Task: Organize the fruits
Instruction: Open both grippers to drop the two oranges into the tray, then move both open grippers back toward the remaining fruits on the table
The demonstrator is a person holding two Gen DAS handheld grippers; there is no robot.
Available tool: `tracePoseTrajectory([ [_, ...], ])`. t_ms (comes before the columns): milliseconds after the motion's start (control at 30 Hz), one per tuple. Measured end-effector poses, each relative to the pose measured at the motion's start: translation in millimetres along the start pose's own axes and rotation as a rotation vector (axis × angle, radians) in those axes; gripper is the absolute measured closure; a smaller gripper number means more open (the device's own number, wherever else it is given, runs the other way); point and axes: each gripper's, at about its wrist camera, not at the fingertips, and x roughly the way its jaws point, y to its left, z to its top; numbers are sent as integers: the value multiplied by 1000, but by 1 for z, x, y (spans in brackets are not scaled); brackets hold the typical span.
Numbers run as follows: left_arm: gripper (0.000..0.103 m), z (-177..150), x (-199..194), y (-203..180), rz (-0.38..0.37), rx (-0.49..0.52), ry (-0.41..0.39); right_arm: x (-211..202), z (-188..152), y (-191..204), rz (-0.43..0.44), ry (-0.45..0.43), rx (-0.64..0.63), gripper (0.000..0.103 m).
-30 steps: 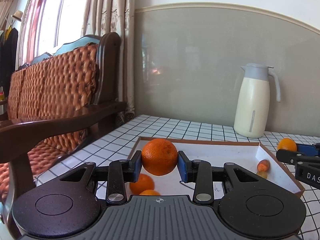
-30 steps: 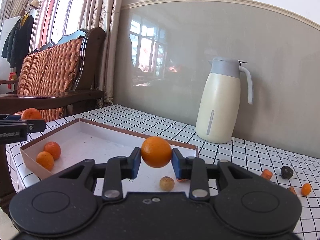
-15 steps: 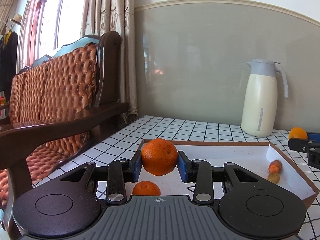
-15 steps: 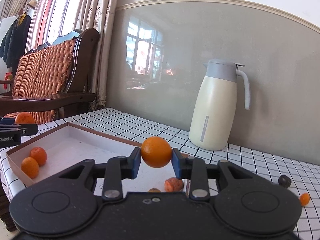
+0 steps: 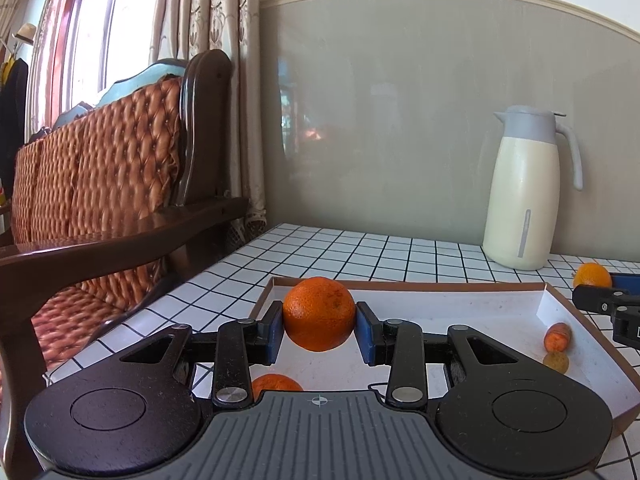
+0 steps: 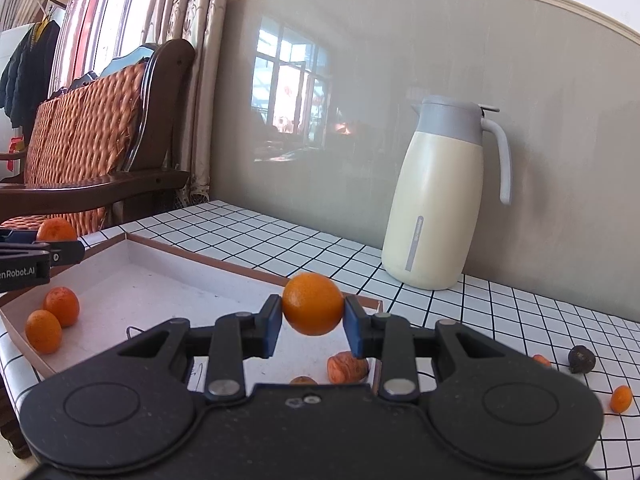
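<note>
My left gripper is shut on a large orange and holds it above the left end of the white tray. My right gripper is shut on a smaller orange above the tray's right end. In the tray lie two small oranges at the left, one of them below my left gripper. A small carrot-like piece and a brownish fruit lie at the right; they also show in the left wrist view.
A cream thermos jug stands at the back of the checkered table. Small fruits lie on the table right of the tray: a dark one and orange ones. A wooden sofa stands at the left.
Both grippers have drifted lower and nearer over the tray, each keeping its orange. The jug has shifted right in both views.
</note>
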Motion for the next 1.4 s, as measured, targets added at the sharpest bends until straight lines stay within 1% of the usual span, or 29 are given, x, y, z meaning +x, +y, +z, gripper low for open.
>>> tracePoseTrajectory([
  [533, 65, 8, 38, -13, -11, 9, 76, 34, 7, -3, 30, 67, 8, 78],
  [600, 65, 8, 41, -15, -15, 11, 81, 39, 7, -4, 49, 82, 4, 74],
  [633, 60, 8, 40, -15, -22, 13, 78, 40, 8, -3, 48, 83, -4, 69],
  [667, 25, 8, 39, -17, -20, 17, 68, 39, 7, -2, 30, 73, -13, 42],
  [700, 0, 8, 36, -18, -7, 26, 47, 37, 7, -1, -6, 48, -23, 7],
  [733, 0, 8, 31, -19, 9, 38, 5, 33, 6, 0, -32, 14, -34, 6],
  [767, 0, 9, 28, -20, 18, 52, -17, 32, 7, -1, -36, 10, -41, 8],
  [800, 0, 10, 27, -19, 19, 56, -23, 32, 7, -2, -37, 16, -39, 8],
  [967, 0, 9, 29, -12, 21, 38, -5, 28, 4, -8, -59, 11, -32, 7],
  [1200, 0, 8, 23, -15, 25, 52, -16, 23, 5, -15, -61, 14, -13, 7],
  [1400, 0, 9, 14, -22, 27, 60, -30, 9, 6, -26, -61, 4, -5, 7],
])
